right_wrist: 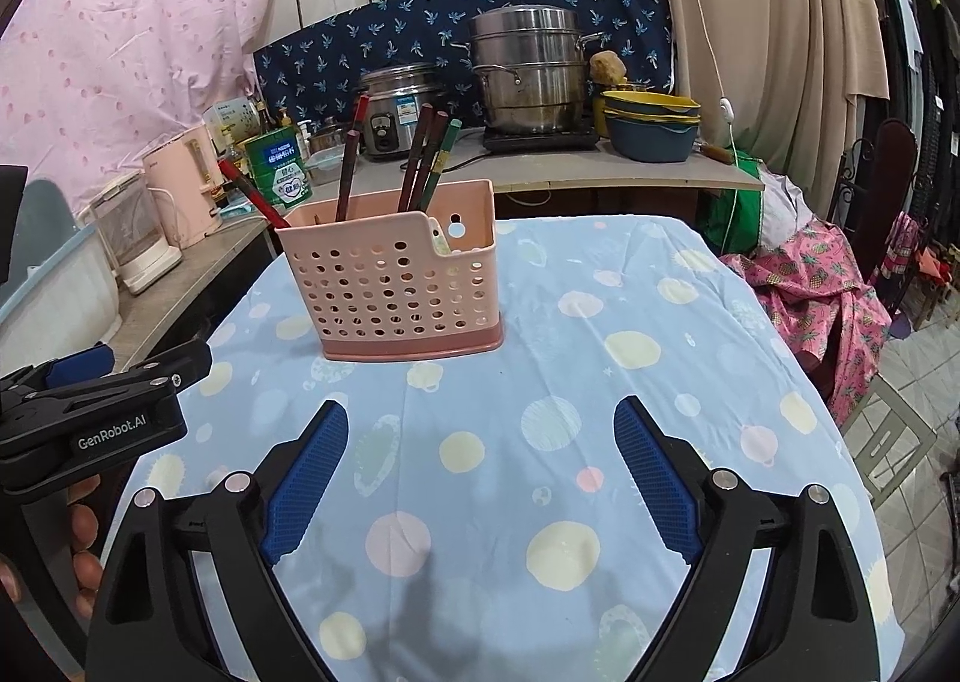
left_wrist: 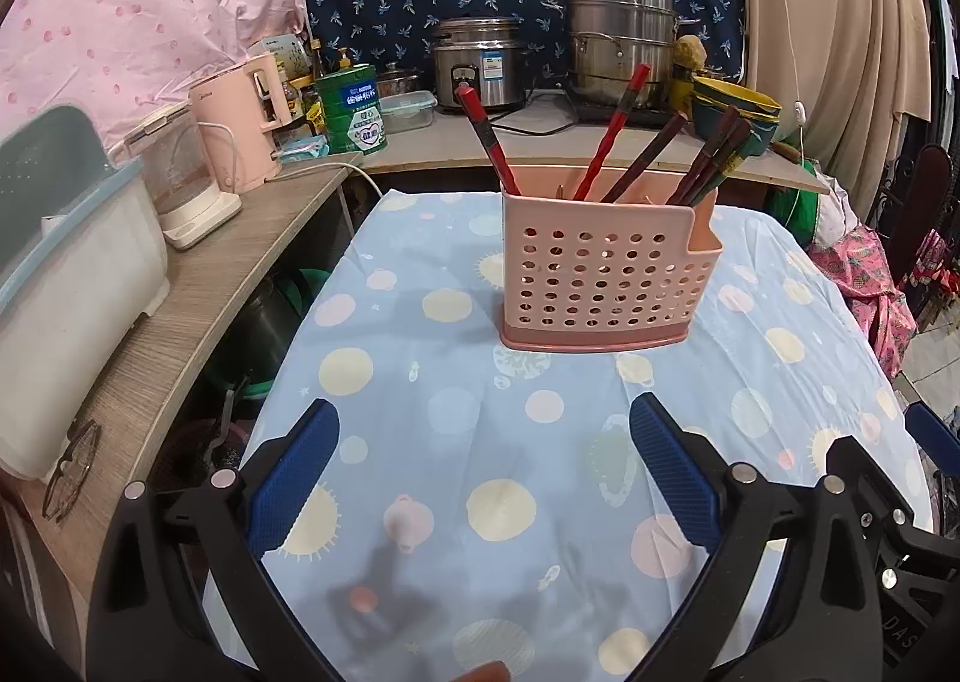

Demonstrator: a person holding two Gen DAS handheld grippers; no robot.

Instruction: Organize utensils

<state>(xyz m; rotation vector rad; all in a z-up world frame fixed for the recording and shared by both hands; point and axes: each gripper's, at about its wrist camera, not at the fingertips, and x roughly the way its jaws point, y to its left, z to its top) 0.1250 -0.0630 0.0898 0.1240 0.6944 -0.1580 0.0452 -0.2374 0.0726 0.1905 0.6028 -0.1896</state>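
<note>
Pink perforated plastic utensil caddy (left_wrist: 600, 274) stands upright mid-table on the pale blue dotted tablecloth (left_wrist: 480, 502), red and dark brown chopsticks (left_wrist: 606, 141) leaning inside. Left gripper (left_wrist: 483, 463) and right gripper (right_wrist: 480, 466) both spread wide, empty, hovering near the caddy, apart from it.

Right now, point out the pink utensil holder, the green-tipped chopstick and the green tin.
pink utensil holder (right_wrist: 390, 286), right wrist view, perforated front wall.
green-tipped chopstick (right_wrist: 447, 141), right wrist view, upper shaft.
green tin (left_wrist: 354, 111), left wrist view, label face.
</note>
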